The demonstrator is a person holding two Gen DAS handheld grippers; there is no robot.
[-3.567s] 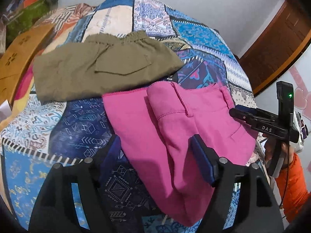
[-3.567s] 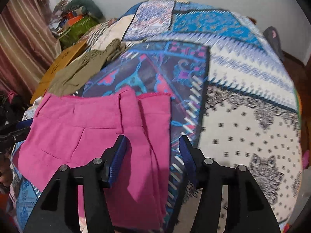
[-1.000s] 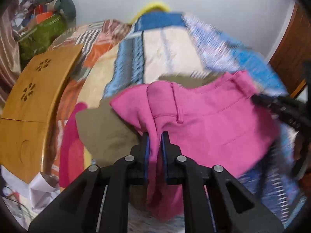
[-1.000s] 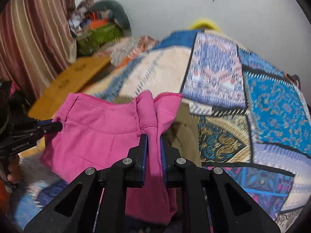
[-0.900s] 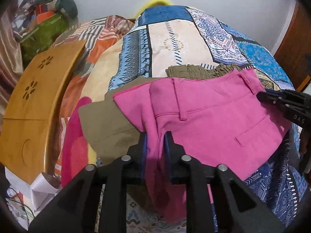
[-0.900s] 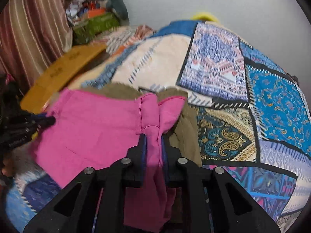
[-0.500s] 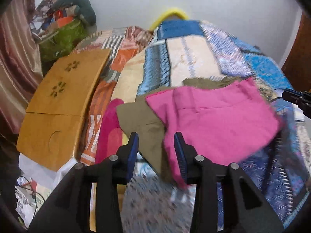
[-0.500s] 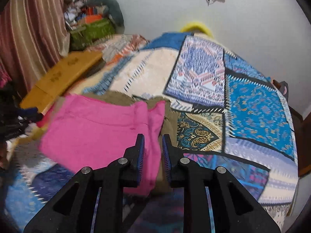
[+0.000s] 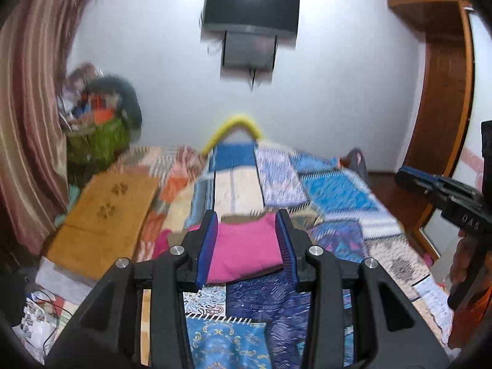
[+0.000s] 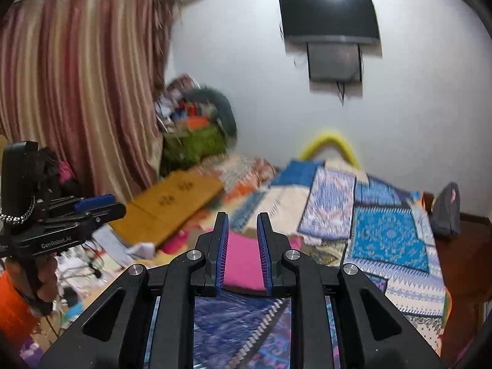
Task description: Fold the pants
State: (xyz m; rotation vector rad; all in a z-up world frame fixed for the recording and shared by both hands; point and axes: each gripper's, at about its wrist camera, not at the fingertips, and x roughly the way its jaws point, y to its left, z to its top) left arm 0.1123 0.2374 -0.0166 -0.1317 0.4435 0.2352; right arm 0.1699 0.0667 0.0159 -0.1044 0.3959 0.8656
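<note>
- The pink pants (image 9: pixel 246 252) lie folded into a compact block on the patchwork quilt (image 9: pixel 335 196) that covers the bed, towards the quilt's left side.
- A strip of olive-brown garment (image 9: pixel 243 216) shows along the far edge of the pink block, so the pink pants sit on top of it; how much of it lies underneath cannot be told.
- The left gripper (image 9: pixel 247 247) is held above the near part of the bed with its blue-padded fingers spread wide and nothing between them; the pink block is framed in the gap but lies further off, not touched.
- The right gripper (image 10: pixel 243 252) also holds nothing, its pads parted by a narrower gap, and it too looks over the pink pants from above the quilt.
- In the right wrist view the left gripper appears at the left edge, held by a bare hand (image 10: pixel 43 279) with an orange sleeve below.
- A wooden board (image 9: pixel 104 221) with flower cut-outs lies beside the bed on the left, next to a striped curtain (image 10: pixel 80 92).
- A dark television (image 9: pixel 250 10) hangs on the white wall beyond the bed, above a yellow curved headboard rail (image 9: pixel 232 127).
- Both views are softened by motion blur, so the cloth's finer folds cannot be made out.
</note>
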